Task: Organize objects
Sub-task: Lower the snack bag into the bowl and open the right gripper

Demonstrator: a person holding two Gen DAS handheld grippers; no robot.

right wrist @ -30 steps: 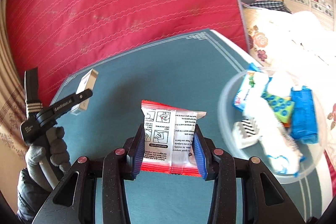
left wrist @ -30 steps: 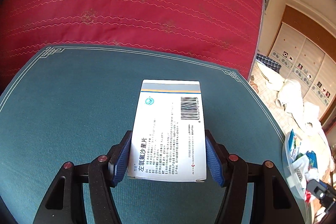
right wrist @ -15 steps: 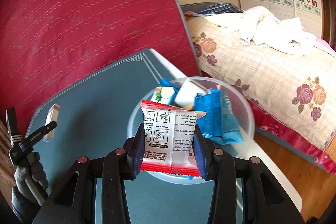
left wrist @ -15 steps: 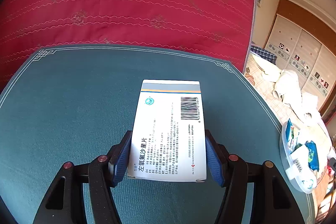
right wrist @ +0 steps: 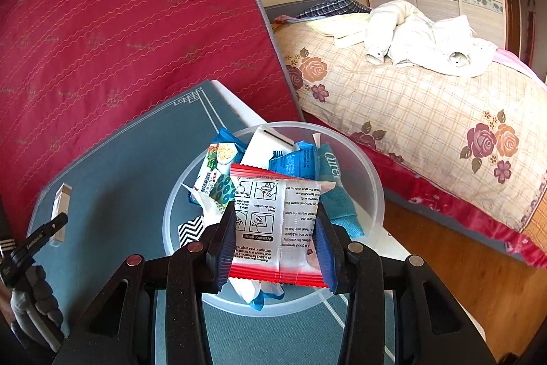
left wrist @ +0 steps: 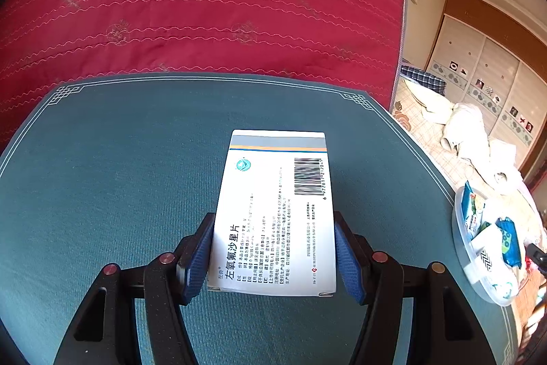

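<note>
The right tongs (right wrist: pixel 275 240), clenched on the red-edged packet (right wrist: pixel 277 223), now hang over the clear bowl (right wrist: pixel 371 180) instead of beside it, ready to drop, while the left tongs (left wrist: pixel 273 253) grasp the medicine box (left wrist: pixel 275 211) above the table (left wrist: pixel 102 166), bowl at 3 o'clock.

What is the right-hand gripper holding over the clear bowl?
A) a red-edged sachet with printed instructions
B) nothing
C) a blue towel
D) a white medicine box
A: the right gripper pinches a red-edged sachet between its blue pads, above the clear bowl of packets; the white medicine box is in the left gripper.
</note>
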